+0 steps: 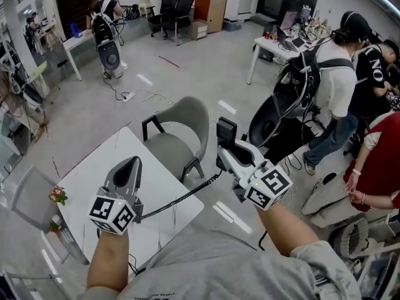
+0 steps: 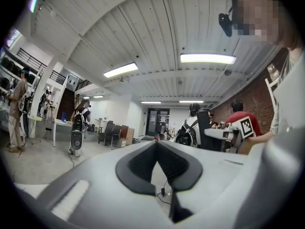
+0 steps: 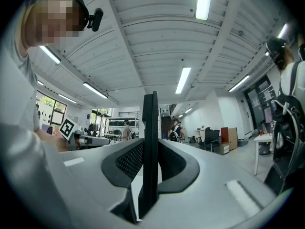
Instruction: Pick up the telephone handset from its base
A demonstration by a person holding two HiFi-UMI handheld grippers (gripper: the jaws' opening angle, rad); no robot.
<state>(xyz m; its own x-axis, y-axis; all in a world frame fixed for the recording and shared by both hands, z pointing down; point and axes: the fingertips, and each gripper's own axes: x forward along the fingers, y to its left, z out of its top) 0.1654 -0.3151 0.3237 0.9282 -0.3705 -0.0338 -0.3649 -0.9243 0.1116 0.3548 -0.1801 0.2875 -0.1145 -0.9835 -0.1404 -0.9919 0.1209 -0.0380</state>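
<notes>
My right gripper (image 1: 225,157) is shut on the black telephone handset (image 1: 226,133), held upright in the air past the white table's right corner. In the right gripper view the handset (image 3: 150,128) stands on edge as a thin dark slab, with both pads pressed against it. A black coiled cord (image 1: 181,197) runs from the handset down and left across the table toward my body. The phone's base is not visible. My left gripper (image 1: 133,162) hovers over the white table (image 1: 94,174), its jaws closed to a point (image 2: 156,143) with nothing between them.
A grey chair (image 1: 181,127) stands at the table's far edge. A small flower (image 1: 58,195) sits at the table's left corner. Several people stand at the right by a scooter (image 1: 281,105), and a desk (image 1: 275,49) lies beyond. Another person stands far left.
</notes>
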